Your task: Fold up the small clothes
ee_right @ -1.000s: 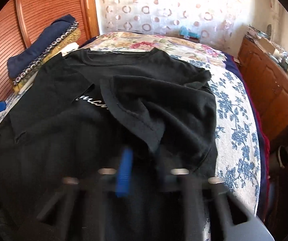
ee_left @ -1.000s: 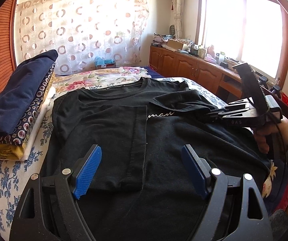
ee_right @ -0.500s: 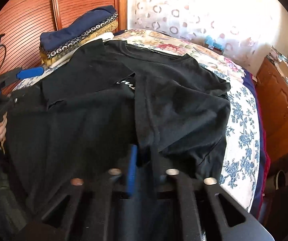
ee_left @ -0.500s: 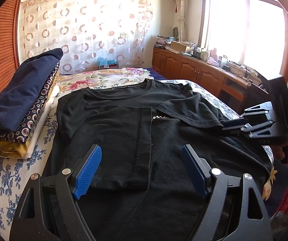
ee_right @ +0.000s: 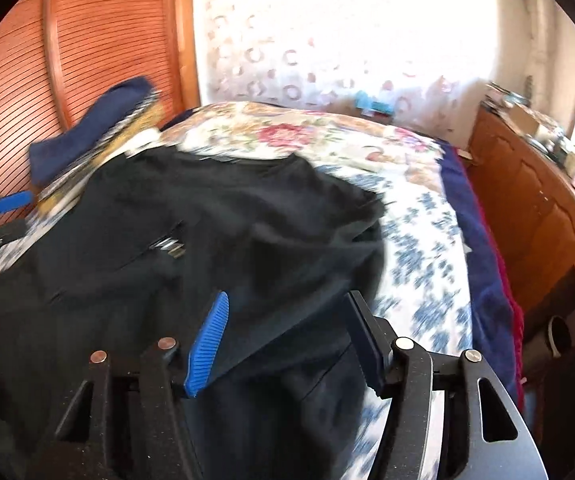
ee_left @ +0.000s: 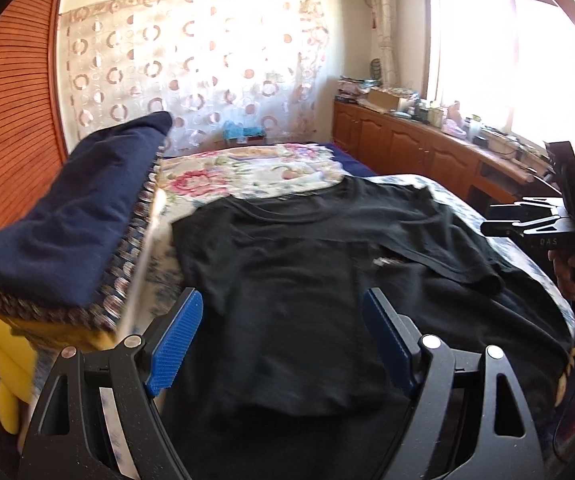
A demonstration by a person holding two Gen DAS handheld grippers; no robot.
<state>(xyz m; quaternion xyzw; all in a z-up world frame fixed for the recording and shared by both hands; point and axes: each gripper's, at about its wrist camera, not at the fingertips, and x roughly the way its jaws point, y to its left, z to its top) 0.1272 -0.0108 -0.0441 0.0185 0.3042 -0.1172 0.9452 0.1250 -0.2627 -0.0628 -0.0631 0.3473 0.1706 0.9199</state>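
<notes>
A black T-shirt [ee_left: 307, 280] lies spread on the bed with both side parts folded in over the middle; it also shows in the right wrist view [ee_right: 207, 240]. My left gripper [ee_left: 283, 336] is open and empty above the shirt's near left part. My right gripper [ee_right: 287, 340] is open and empty above the shirt's folded right side. The right gripper also shows at the right edge of the left wrist view [ee_left: 543, 224], off the shirt. The left gripper's blue tip shows at the left edge of the right wrist view [ee_right: 11, 202].
A stack of folded clothes [ee_left: 75, 232] with a navy piece on top stands at the bed's left side. The floral bedspread [ee_left: 247, 176] lies beyond the shirt. A wooden cabinet [ee_left: 407, 148] runs under the window on the right. A slatted wooden panel [ee_right: 47, 60] is on the left.
My right gripper has let go of the shirt's right side and opened, leaving it folded inward. It has drawn back to the right. My left gripper stayed open and shifted left and back.
</notes>
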